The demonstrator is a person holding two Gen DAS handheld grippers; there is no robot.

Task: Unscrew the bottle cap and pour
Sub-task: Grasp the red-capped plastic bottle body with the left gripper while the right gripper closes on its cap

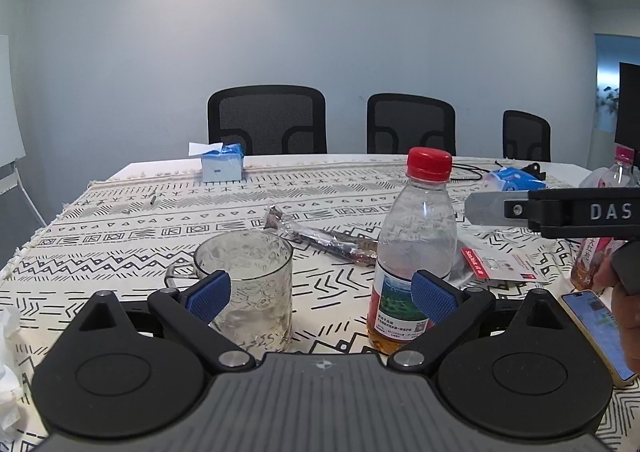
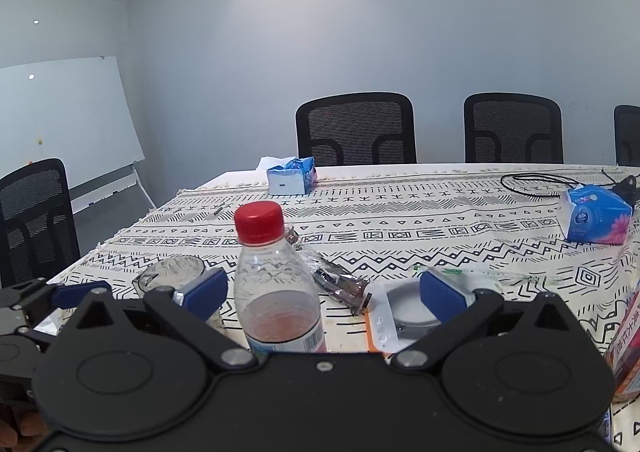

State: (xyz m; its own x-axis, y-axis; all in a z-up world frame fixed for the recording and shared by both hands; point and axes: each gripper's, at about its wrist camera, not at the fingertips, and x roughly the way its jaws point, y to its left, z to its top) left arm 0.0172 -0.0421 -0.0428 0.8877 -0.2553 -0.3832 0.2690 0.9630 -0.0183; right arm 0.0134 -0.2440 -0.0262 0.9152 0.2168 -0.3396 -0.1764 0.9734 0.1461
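Nothing done yet: red screw cap sits on the clear plastic bottle, lower centre-right, a little amber liquid at its bottom. Empty glass mug to its left. Left gripper and right gripper both wide open, holding nothing. Unscrewing and pouring remain.

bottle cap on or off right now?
On. The red cap sits on the upright bottle; neither hand-held gripper touches it.
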